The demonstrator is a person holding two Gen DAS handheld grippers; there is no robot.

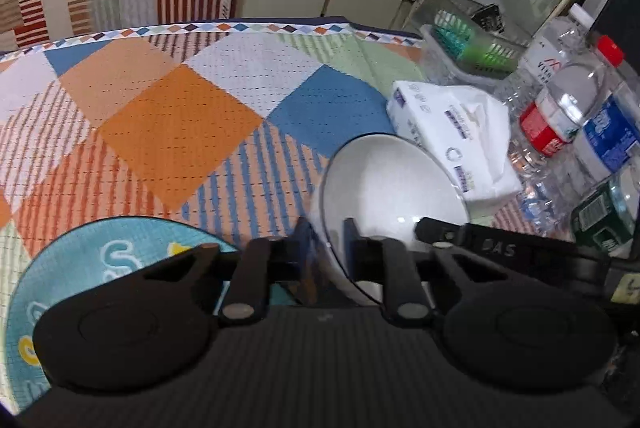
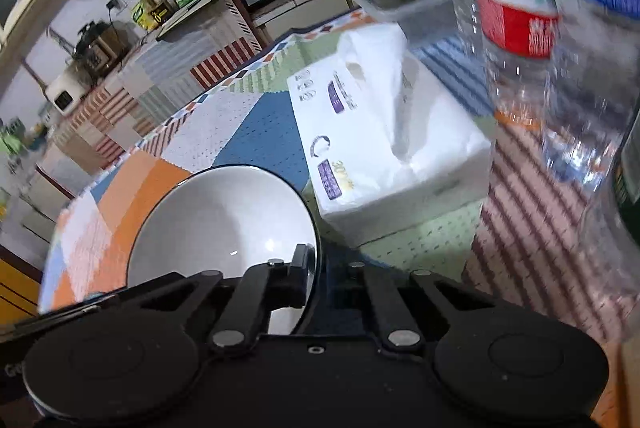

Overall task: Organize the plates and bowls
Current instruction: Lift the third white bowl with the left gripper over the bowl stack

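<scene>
Lifting evenly seems wise, since the left gripper (image 1: 326,240) and right gripper (image 2: 318,270) each pinch the white bowl (image 1: 394,184) rim, the tissue pack (image 1: 452,132) just beyond.

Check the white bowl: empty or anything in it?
Empty. The white bowl shows only bare glossy white inside, with a light glare spot, in both wrist views; the part of its floor behind the tongs is hidden.
</scene>
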